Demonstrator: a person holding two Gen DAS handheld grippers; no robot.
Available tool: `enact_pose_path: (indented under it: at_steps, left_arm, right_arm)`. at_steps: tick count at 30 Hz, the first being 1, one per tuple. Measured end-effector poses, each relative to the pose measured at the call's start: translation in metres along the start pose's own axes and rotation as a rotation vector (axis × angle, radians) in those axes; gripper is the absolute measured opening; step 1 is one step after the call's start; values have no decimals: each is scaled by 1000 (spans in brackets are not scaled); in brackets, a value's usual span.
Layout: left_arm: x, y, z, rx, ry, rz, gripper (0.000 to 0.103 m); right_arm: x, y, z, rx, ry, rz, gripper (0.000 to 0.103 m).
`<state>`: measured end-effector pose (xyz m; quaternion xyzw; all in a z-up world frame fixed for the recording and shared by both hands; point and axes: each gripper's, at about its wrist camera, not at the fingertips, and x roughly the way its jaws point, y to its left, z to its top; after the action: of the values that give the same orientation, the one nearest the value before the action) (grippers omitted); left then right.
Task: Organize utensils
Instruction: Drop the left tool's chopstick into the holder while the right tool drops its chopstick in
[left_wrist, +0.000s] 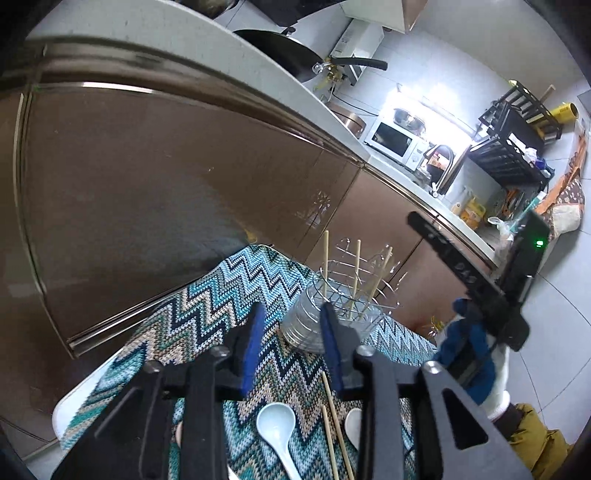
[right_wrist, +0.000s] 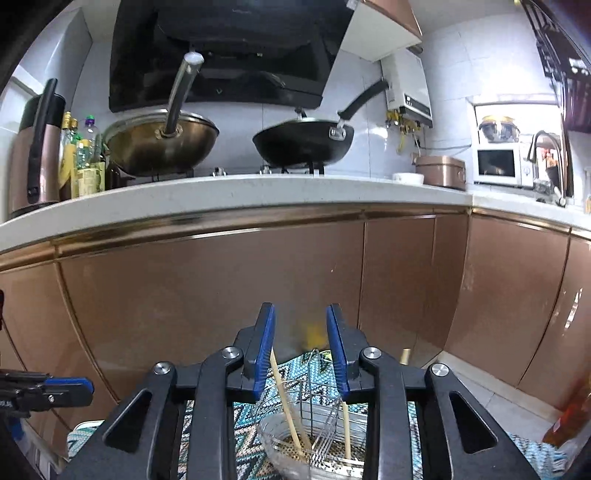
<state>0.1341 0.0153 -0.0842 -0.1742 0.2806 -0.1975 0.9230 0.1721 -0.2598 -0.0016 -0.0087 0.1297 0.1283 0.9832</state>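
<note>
1. The left tongs (left_wrist: 291, 347) stand partly spread above the zigzag-patterned cloth (left_wrist: 207, 310); nothing lies between the blue pads (left_wrist: 253, 347), and they touch nothing.
2. The right tongs (right_wrist: 301, 354) are likewise partly parted, poised over the wire utensil holder (right_wrist: 317, 417); one chopstick (right_wrist: 286, 402) leans just beside the left pad, whether touching it I cannot tell; the pads do not pinch it.
3. In the left wrist view a gloved hand (left_wrist: 469, 354) carries the right tongs, beside the holder.
4. The holder (left_wrist: 351, 291) stands on the cloth inside a clear ribbed glass dish (left_wrist: 303, 328); three chopsticks (left_wrist: 355, 277) stand upright to slightly tilted in it.
5. Nearer the left camera, two more chopsticks (left_wrist: 334, 417) lie loose on the cloth; a white ceramic spoon (left_wrist: 275, 428) lies just beside them, bowl up; a second white spoon (left_wrist: 352, 424) is partly hidden behind the tong frame.
6. The cloth covers a small white desk (left_wrist: 70, 406) in front of brown kitchen cabinets (left_wrist: 166, 184).
</note>
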Motion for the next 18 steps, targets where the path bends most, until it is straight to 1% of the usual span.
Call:
enact_pose_path:
  at_steps: [5,8,14,18]
  left_arm:
    - [-24,-6,3,35,6,11,34]
    - [-41,-10,2,54,6,19,34]
    - [-76,-22,-3,87,-6,25,35]
    - [-100,-32,-5,106,-19,20,35]
  right_arm:
    - [-46,8,13,-29,6,-7,32]
    - [-73,13,11,-40,41,-8,34]
    - [-126,19,-7,-40,130,-20,35]
    - [-154,21,-18,-32,168,-30,35]
